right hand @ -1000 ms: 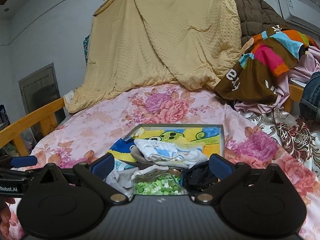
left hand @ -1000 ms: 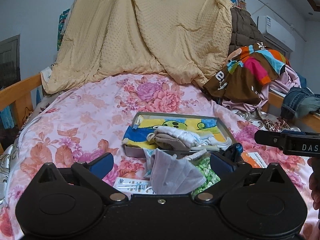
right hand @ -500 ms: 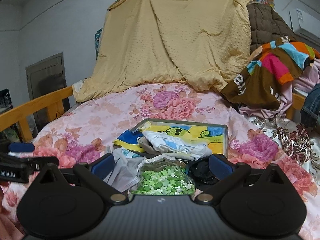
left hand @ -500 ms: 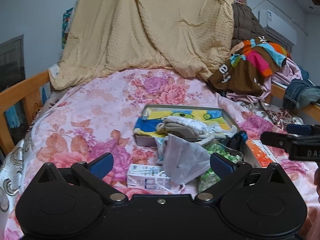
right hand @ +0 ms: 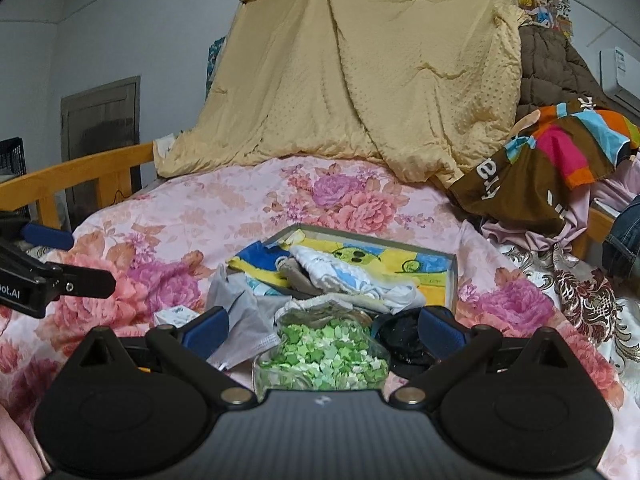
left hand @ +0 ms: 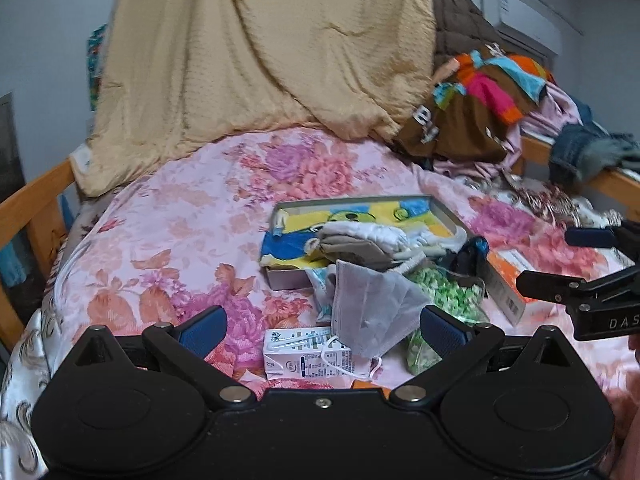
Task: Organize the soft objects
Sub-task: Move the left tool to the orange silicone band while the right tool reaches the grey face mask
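Note:
A grey shallow box (left hand: 444, 212) (right hand: 453, 276) on the floral bed holds a yellow-blue cartoon towel (left hand: 360, 218) (right hand: 400, 258) and a white-and-grey cloth bundle (left hand: 368, 240) (right hand: 340, 276). In front of it lie a grey face mask (left hand: 372, 308) (right hand: 240, 320), a clear bag of green bits (left hand: 444, 300) (right hand: 324, 356) and a black cloth (left hand: 468, 256) (right hand: 400, 340). My left gripper (left hand: 322, 326) is open and empty, just short of the mask. My right gripper (right hand: 322, 326) is open and empty, with the green bag between its fingers' line of sight.
A small white carton (left hand: 304, 352) lies under the mask's strap. An orange-and-white box (left hand: 508, 276) lies right of the grey box. A tan quilt (left hand: 260, 60), piled clothes (left hand: 488, 100) and wooden bed rails (left hand: 32, 208) (right hand: 80, 172) ring the bed.
Both grippers have drawn back and up from the pile; more of the bed and the white carton now shows. Both stay open and empty.

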Action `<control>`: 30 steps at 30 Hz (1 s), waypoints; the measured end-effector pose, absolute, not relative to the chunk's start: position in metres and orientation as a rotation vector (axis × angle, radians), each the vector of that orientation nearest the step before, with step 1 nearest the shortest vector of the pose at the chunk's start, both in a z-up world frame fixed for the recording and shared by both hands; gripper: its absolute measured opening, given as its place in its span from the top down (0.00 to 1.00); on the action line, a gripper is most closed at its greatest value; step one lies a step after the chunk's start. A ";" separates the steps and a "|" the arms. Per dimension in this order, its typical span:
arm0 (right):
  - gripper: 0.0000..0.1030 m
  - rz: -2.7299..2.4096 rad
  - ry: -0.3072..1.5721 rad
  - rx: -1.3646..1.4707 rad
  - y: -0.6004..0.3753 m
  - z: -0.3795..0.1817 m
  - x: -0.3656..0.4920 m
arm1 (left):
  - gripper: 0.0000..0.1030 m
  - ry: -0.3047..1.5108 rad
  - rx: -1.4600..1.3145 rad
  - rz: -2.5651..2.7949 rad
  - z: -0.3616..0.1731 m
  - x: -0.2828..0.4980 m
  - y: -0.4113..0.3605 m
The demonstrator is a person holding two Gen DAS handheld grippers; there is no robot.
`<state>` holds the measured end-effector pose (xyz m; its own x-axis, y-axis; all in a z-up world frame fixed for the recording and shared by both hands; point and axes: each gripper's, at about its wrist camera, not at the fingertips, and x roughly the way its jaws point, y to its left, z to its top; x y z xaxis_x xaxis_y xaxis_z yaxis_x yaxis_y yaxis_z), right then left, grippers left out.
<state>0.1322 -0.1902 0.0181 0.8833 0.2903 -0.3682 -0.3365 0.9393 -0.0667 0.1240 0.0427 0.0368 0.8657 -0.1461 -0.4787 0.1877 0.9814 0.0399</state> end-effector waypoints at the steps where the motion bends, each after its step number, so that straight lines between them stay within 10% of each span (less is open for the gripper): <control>1: 0.00 0.334 0.368 -0.135 -0.189 0.017 0.133 | 0.01 0.504 0.100 -0.181 0.036 0.126 0.043; 30: 0.00 0.606 0.493 -0.416 -0.136 -0.034 0.190 | 0.01 0.955 0.161 -0.450 -0.047 0.193 0.044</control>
